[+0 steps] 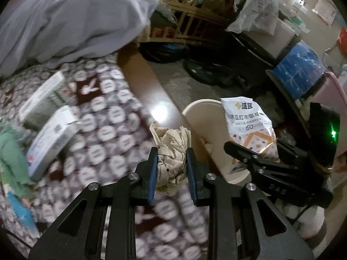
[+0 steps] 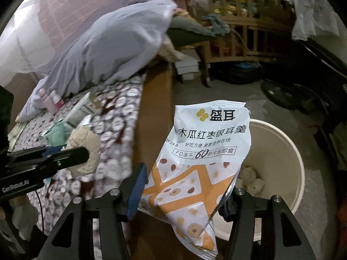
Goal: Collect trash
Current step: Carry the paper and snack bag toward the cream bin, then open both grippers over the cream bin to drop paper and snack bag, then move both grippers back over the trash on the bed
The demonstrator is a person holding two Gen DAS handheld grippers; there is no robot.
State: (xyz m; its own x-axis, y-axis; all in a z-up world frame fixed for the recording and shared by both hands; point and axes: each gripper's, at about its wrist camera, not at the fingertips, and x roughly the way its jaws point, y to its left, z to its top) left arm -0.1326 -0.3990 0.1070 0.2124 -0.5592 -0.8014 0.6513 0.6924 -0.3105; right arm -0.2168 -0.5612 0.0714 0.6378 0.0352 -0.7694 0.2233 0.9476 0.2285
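Observation:
My left gripper (image 1: 171, 158) is shut on a crumpled beige paper wad (image 1: 171, 149) and holds it over the bed edge, just left of the cream bin (image 1: 201, 112). My right gripper (image 2: 184, 179) is shut on an empty white-and-orange snack bag (image 2: 201, 158) and holds it at the bin's near-left rim. The bag also shows in the left wrist view (image 1: 249, 125). The bin (image 2: 288, 151) stands on the floor by the bed and holds a few white paper wads (image 2: 251, 177). The left gripper with its wad (image 2: 86, 149) shows at left in the right wrist view.
The bed has a rabbit-patterned cover (image 1: 112, 108) with white boxes (image 1: 52, 134), a green cloth (image 1: 10, 151) and a grey duvet (image 1: 76, 21). A wooden bed rail (image 1: 143, 80) borders the grey floor. A wooden crib (image 2: 238, 32), dark bags and a blue crate (image 1: 297, 69) stand beyond.

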